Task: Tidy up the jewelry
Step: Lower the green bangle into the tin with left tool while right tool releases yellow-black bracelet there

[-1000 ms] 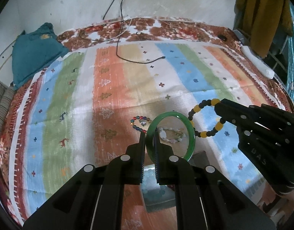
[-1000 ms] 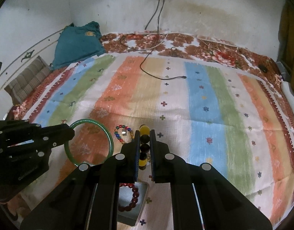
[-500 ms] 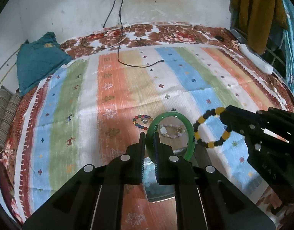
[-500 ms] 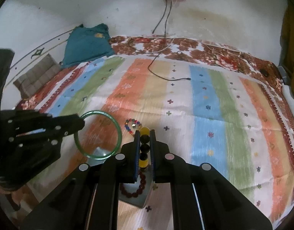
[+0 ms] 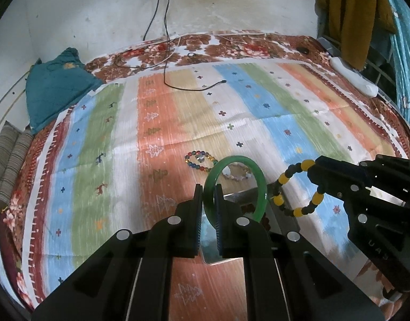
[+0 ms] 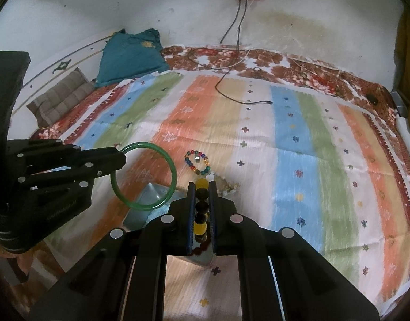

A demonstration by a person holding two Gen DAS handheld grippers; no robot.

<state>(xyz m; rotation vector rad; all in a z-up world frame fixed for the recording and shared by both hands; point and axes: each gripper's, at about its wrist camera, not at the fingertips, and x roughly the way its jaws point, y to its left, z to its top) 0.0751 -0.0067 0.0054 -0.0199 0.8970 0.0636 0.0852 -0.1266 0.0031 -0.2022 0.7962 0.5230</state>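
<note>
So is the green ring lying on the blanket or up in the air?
Up in the air. The left gripper pinches the green ring, which stands on edge above the blanket.

A teal cushion (image 5: 55, 83) and black cable (image 5: 178, 85) lie on the striped bedspread (image 5: 258, 112).

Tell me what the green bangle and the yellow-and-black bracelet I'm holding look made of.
Green bangle, in the left gripper: one rigid, glossy, slightly see-through ring, likely glass or jade-like stone; plastic is possible. Yellow-and-black bracelet, in the right gripper: separate round beads on a string, yellow ones waxy and faintly translucent, black ones opaque and shiny. Resin, glass or stone; the pictures cannot settle it.
</note>
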